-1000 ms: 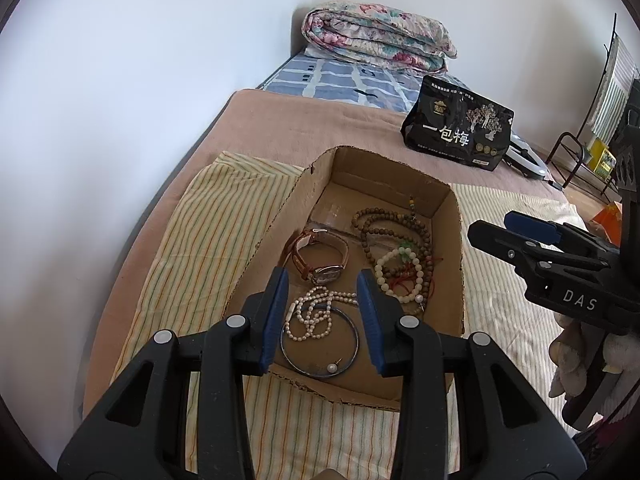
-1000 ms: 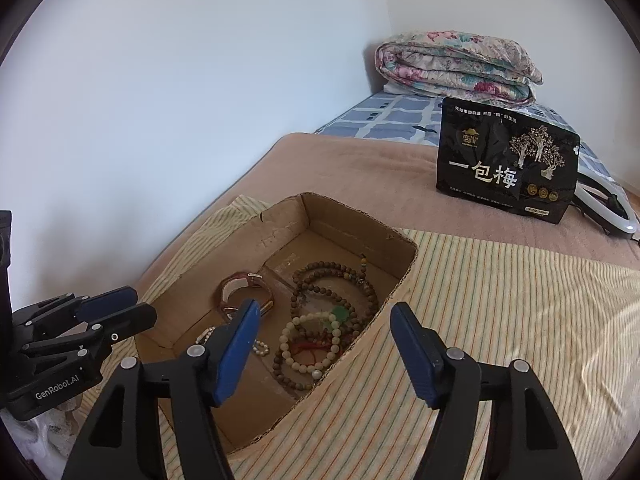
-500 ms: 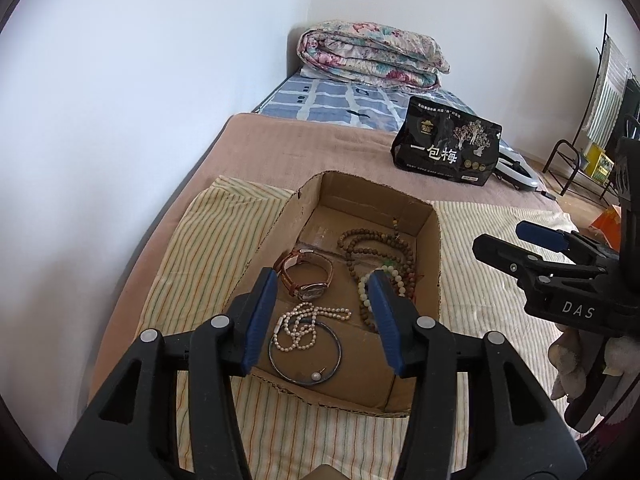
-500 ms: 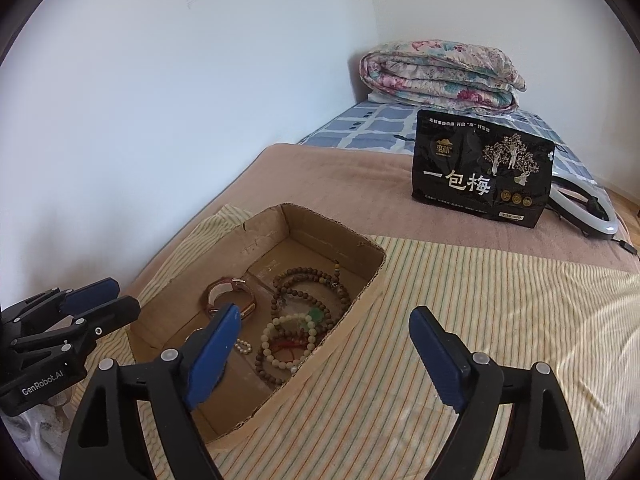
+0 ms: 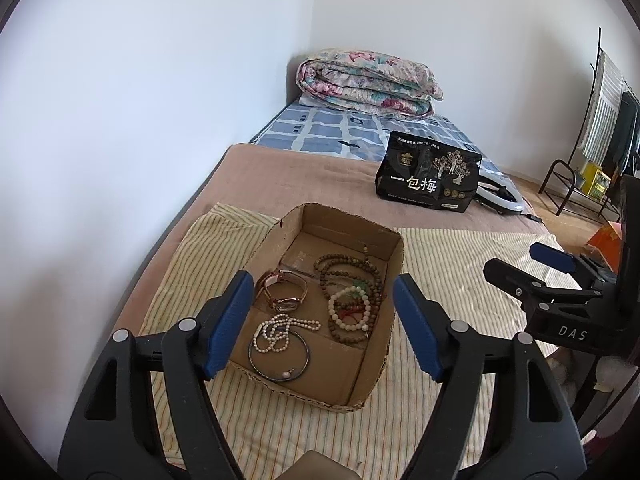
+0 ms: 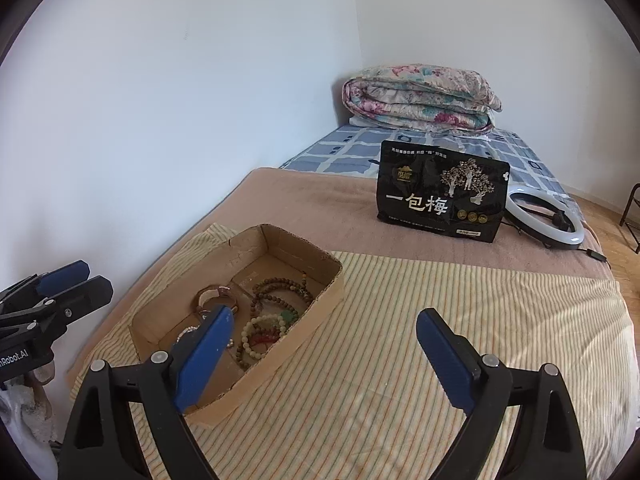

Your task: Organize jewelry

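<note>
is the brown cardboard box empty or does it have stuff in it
Not empty: the open brown cardboard box holds a wristwatch, bead bracelets and a pearl strand.

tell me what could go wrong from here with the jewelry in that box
1. The beaded bracelets lie piled on the wooden bead strand, so grabbing one may drag others along.
2. The pearl strand lies across the metal bangle; lifting either could snag the other.
3. The cardboard box sits loose on the striped cloth; either open gripper, left or right, might shove it while reaching in.
</note>
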The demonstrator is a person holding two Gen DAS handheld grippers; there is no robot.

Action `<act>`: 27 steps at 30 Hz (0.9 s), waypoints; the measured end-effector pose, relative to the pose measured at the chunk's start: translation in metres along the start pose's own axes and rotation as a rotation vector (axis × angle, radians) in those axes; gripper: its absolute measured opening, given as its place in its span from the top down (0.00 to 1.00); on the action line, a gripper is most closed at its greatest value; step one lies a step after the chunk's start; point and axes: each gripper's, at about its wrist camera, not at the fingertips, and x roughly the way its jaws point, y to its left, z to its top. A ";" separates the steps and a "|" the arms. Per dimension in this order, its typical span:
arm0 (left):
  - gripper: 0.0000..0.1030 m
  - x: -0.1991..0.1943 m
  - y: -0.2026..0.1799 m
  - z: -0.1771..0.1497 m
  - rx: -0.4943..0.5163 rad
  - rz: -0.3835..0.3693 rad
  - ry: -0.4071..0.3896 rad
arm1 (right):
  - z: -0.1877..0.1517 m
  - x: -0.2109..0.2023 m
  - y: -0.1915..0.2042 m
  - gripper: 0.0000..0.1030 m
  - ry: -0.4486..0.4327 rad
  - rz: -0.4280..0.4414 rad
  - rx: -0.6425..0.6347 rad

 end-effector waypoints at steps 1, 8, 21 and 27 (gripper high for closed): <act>0.28 -0.003 -0.004 -0.001 0.007 0.004 -0.001 | -0.001 -0.004 -0.002 0.02 -0.011 -0.013 -0.002; 0.18 -0.016 -0.029 -0.009 0.047 0.026 -0.013 | -0.006 -0.031 -0.021 0.01 -0.051 -0.063 -0.008; 0.01 -0.031 -0.068 -0.021 0.142 0.035 -0.047 | -0.026 -0.058 -0.054 0.00 -0.057 -0.124 -0.005; 0.01 -0.030 -0.078 -0.023 0.163 0.038 -0.039 | -0.032 -0.060 -0.069 0.00 -0.049 -0.142 0.012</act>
